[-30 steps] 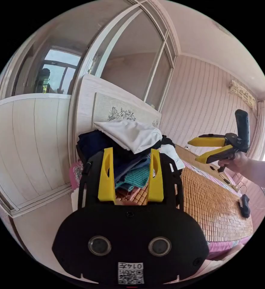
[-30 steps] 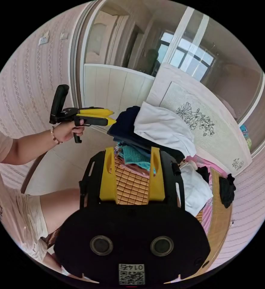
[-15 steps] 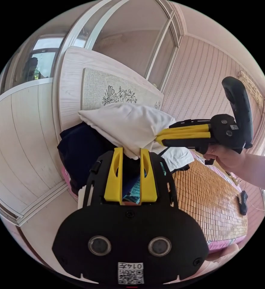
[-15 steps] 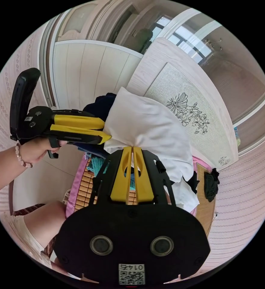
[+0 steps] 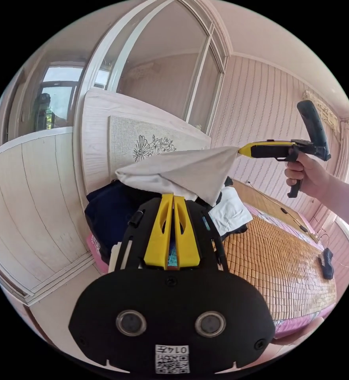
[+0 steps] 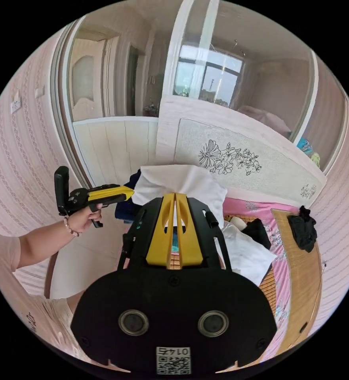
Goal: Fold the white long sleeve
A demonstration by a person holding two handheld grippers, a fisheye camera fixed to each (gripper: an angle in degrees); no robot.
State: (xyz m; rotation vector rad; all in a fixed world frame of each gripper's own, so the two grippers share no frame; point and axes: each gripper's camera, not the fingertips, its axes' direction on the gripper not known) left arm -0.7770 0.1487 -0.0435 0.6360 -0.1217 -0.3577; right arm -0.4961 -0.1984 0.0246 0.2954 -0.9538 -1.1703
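**White sleeve held up between two grippers over the bed**

Both grippers have hold of the white long sleeve [image 5: 182, 174], and it hangs stretched between them above the heap of clothes [image 5: 111, 209] piled at the head of the bed. In the left gripper view, the left gripper [image 5: 173, 196] has its yellow jaws drawn together on the lower edge of the cloth, with hardly a gap between them. Off to the side the right gripper [image 5: 241, 149], gripped in a hand [image 5: 307, 174], has its jaws pinched on a corner of the same garment, pulling it into a taut point.

In the right gripper view, the right gripper's own jaws [image 6: 175, 196] sit closed on the white cloth [image 6: 178, 184], and the left gripper [image 6: 130, 192] bites its far corner.

Beneath lies the bamboo mat [image 5: 277, 265] over a pink sheet. Another white garment [image 6: 247, 253] lies crumpled on the mat beside dark clothing, near the flowered headboard [image 6: 237, 162].
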